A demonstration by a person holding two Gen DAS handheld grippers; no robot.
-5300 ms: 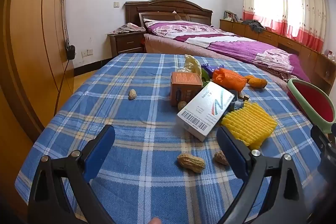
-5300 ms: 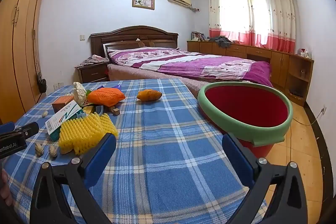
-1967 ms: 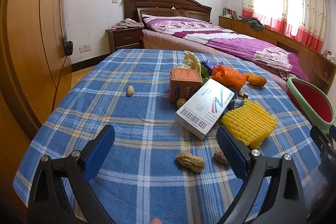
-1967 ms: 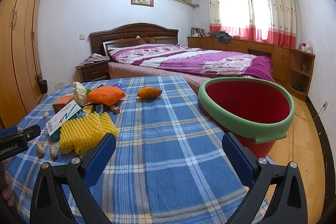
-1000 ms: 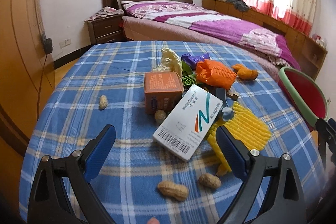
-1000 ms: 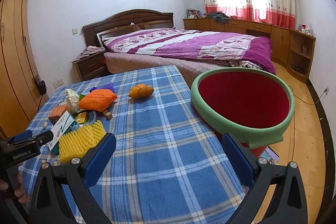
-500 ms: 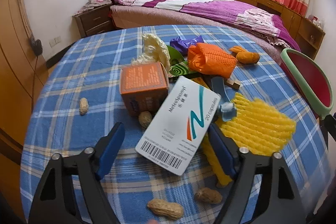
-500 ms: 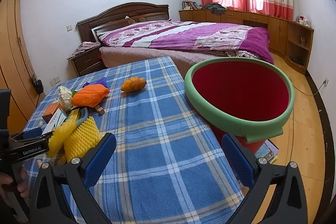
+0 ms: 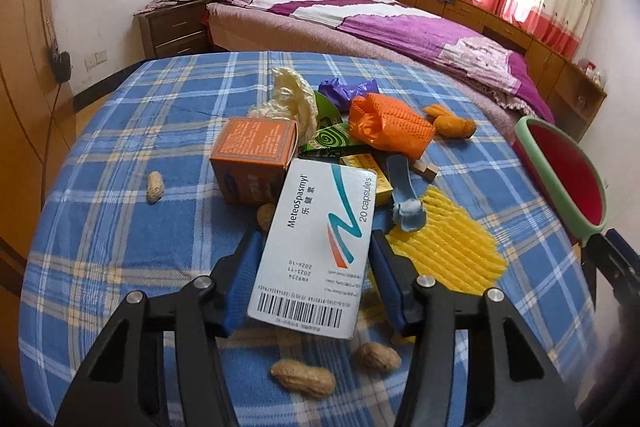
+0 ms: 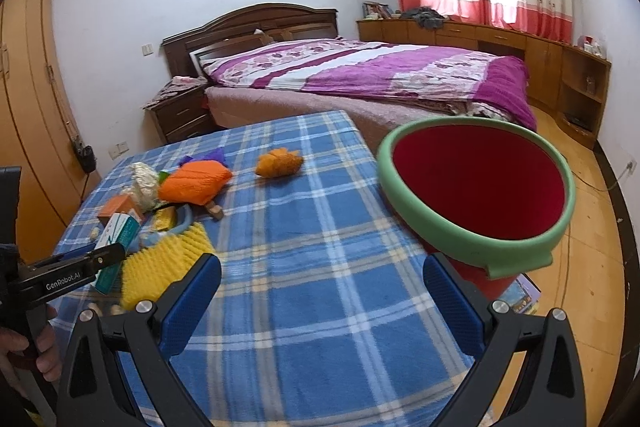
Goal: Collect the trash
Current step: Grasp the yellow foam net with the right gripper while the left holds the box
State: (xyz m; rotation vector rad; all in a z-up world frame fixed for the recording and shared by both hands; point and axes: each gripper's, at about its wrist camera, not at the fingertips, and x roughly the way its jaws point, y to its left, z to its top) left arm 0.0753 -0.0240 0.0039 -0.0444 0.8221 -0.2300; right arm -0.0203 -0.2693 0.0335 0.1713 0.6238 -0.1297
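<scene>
While the white box (image 9: 320, 247) sits above the blue plaid cloth (image 9: 120, 227) beside yellow foam (image 9: 444, 251), the left gripper (image 9: 316, 267) clamps its sides. Right gripper (image 10: 322, 283) gapes wide near the red bucket (image 10: 476, 195).

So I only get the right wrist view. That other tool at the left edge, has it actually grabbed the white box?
Observer: Yes. The left gripper has its blue fingers pressed on both long sides of the white medicine box.
Operator: What's in the box?
Observer: I can't see inside, but its top reads "MeteoSpasmyl, 20 capsules".
Operator: Anything tucked behind it?
Observer: A peanut peeks out at its far left edge, beside the orange box.
</scene>
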